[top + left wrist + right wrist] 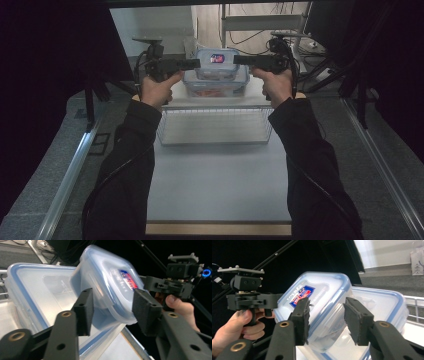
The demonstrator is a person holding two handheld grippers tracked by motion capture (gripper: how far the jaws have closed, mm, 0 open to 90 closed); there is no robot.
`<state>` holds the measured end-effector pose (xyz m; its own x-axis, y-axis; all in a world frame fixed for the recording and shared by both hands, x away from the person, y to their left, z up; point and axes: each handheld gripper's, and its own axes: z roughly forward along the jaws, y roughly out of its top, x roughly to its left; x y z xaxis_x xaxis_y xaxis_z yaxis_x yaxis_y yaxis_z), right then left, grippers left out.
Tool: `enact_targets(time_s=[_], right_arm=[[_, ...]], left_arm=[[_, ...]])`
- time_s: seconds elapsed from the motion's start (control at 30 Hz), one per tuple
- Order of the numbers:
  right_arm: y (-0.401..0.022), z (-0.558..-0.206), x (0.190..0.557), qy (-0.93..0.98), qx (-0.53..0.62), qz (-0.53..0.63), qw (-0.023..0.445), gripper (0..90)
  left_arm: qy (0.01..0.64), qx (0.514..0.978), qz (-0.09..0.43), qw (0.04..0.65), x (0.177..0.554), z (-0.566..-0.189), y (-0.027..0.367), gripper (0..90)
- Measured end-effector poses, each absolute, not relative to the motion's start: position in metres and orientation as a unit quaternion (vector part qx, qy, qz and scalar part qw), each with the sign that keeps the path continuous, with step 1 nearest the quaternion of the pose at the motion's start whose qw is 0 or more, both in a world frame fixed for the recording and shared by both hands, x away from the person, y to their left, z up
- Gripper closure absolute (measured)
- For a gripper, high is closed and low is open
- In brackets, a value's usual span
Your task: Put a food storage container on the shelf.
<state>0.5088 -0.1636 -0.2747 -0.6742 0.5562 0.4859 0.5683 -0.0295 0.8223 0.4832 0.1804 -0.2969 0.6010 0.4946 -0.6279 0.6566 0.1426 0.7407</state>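
Small box (216,63) sits tilted atop the big box (216,85) near the counter's (220,175) far edge, beyond the wire basket (215,126). Left gripper (196,63) and right gripper (237,60) flank it from opposite sides, equally near, jaws parted around its ends with pads at the walls; whether they press, I cannot tell.

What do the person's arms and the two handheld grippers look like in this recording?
Both forearms wear dark, long sleeves. The left gripper and right gripper are black pistol-grip tools, each with two flat black jaws with brass-coloured rivets. A grey plate with small studs tops the left gripper. A black cable trails along the right sleeve.
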Motion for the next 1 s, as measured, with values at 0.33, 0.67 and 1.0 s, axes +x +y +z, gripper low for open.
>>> enact_targets(time_s=[0.33, 0.67, 1.0], right_arm=[[-0.159, -0.272, 0.503, -0.705, -0.388, -0.592, -0.048, 54.7], [-0.159, -0.268, 0.452, -0.751, -0.319, -0.561, -0.137, 84.1], [-0.137, -0.289, 0.452, -0.783, -0.301, -0.524, -0.145, 88.9]], left_arm=[[0.433, 0.665, -0.016, 0.608, 0.475, -0.292, 0.179, 41.4], [0.369, 0.721, 0.1, 0.578, 0.426, -0.286, 0.177, 76.4], [0.381, 0.739, 0.113, 0.544, 0.435, -0.297, 0.151, 85.7]])
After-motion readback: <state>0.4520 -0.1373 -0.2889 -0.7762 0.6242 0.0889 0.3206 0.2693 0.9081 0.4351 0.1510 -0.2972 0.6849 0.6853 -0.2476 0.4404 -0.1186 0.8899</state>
